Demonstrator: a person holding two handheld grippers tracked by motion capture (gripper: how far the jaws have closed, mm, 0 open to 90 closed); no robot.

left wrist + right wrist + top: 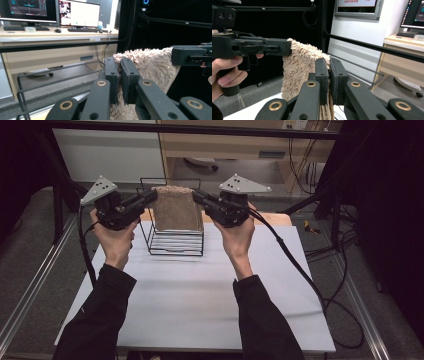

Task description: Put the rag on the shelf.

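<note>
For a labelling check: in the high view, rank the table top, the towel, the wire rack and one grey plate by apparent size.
1. table top
2. wire rack and towel: too close to rank, since they overlap
3. grey plate

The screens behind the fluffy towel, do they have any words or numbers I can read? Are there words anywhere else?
No text can be read anywhere.
Two dark-framed computer monitors on the wooden desk, left gripper view: writing too blurred to read.
Grey-framed wall screen, right gripper view: a red line of characters, too blurred to read.
Small yellow label on the desk edge: too small to read.
Fluffy beige towel and black wire rack: no writing.
</note>
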